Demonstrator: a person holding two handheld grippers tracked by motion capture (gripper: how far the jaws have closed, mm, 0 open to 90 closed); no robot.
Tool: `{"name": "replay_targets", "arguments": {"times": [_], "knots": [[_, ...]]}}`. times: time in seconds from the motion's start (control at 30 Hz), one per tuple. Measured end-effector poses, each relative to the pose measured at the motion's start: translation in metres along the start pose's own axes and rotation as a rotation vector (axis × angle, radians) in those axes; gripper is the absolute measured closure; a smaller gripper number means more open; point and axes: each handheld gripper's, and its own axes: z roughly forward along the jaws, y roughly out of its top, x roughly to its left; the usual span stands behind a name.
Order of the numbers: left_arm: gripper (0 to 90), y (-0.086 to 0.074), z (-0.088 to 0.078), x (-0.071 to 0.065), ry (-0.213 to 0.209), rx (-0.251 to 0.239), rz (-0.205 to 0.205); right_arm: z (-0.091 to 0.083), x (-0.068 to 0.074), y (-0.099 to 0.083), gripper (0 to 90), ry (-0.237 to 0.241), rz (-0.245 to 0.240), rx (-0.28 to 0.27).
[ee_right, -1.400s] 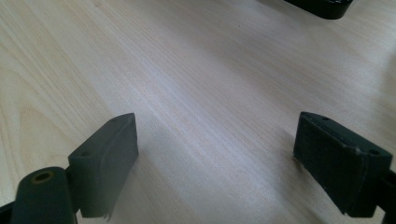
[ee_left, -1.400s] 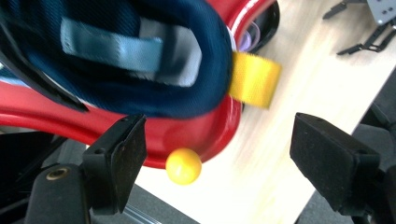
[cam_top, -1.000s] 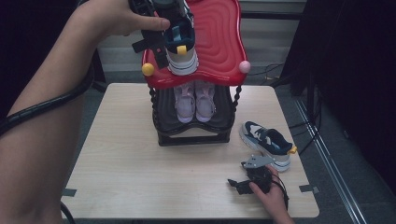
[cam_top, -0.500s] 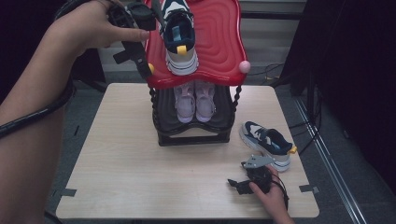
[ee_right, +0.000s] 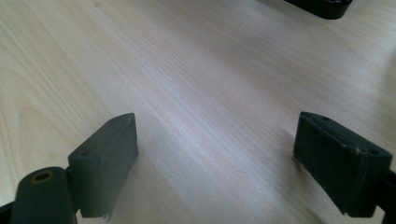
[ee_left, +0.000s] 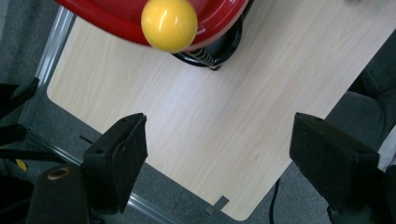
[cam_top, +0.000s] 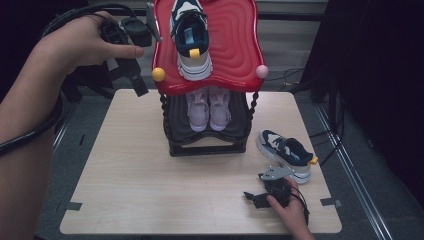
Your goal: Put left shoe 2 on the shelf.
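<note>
A navy, white and grey sneaker (cam_top: 192,45) with a yellow heel tab lies on the red wavy top shelf (cam_top: 240,55) of a black rack. My left gripper (cam_top: 132,75) hangs to the left of that shelf, apart from the sneaker. In the left gripper view its jaws (ee_left: 224,154) stand open over the table's corner, with nothing between them, just below the shelf's yellow ball (ee_left: 169,23). A matching sneaker (cam_top: 287,152) lies on the table at the right. My right gripper (cam_top: 267,192) rests on the table in front of it, open and empty (ee_right: 219,158).
A pair of pink shoes (cam_top: 207,107) sits on the rack's lower black shelf (cam_top: 175,130). The shelf also has a pink ball (cam_top: 262,71) at its right corner. The wooden table (cam_top: 135,185) has grey floor around it, and cables trail at the back right.
My left hand has moved its gripper left and down, away from the sneaker on the red shelf. The sneaker stays where it was. The right gripper has not moved.
</note>
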Motion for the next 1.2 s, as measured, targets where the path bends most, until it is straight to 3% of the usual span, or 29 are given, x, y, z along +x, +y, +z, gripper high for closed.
{"name": "replay_targets", "arguments": {"times": [0.63, 1.2], "knots": [[19.4, -0.030, 0.038, -0.003, 0.009, 0.032, -0.009, 0.000, 0.000, 0.000, 13.2, 0.000, 0.000, 0.001], [19.4, -0.056, 0.087, -0.008, -0.042, 0.053, -0.026, 0.000, 0.000, 0.000, 13.2, -0.001, 0.001, -0.003]]}}
